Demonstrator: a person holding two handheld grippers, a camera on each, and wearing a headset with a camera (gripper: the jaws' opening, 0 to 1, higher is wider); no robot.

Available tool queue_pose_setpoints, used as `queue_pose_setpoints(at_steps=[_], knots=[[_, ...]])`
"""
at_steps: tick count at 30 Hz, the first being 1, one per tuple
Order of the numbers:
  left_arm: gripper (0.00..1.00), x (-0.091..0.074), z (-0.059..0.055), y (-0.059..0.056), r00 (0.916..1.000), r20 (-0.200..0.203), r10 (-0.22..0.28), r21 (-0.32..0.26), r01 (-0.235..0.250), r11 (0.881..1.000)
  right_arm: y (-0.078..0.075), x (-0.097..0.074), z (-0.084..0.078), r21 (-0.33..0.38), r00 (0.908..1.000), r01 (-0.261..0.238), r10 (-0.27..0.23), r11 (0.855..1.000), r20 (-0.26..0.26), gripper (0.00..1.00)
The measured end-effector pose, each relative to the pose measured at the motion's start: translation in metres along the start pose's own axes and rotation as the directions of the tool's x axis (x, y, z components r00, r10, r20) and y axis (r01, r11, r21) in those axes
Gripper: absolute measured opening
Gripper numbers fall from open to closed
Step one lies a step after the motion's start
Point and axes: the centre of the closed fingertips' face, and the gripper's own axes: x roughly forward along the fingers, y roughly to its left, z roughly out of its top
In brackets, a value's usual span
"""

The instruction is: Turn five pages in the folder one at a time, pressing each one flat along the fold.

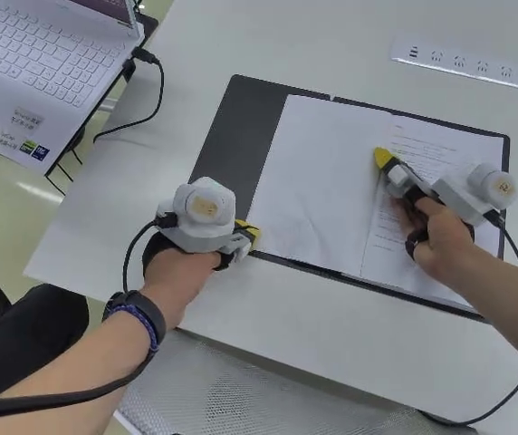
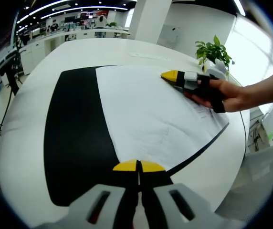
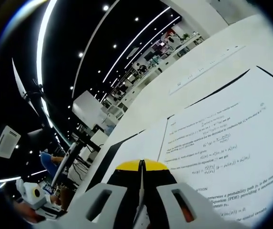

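Both closed: right hand-held gripper (image 1: 384,159) sits tip-down on the fold of the folder (image 1: 232,136), left hand-held gripper (image 1: 245,236) at its near edge.

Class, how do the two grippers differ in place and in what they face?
The left gripper sits at the folder's near edge; the right gripper rests by the fold. The left gripper faces a blank page; the right gripper, printed text. Both are shut, with yellow fingers.
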Motion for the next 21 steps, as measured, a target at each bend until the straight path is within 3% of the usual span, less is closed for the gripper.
queue_pose_setpoints(at_steps=[21], knots=[[0.0,0.0,-0.001,0.001,1.0,0.004,0.006,-0.008,-0.006,1.0,0.011,-0.038,-0.032,-0.012,0.9998,-0.016,0.016,1.0,-0.009,0.0]])
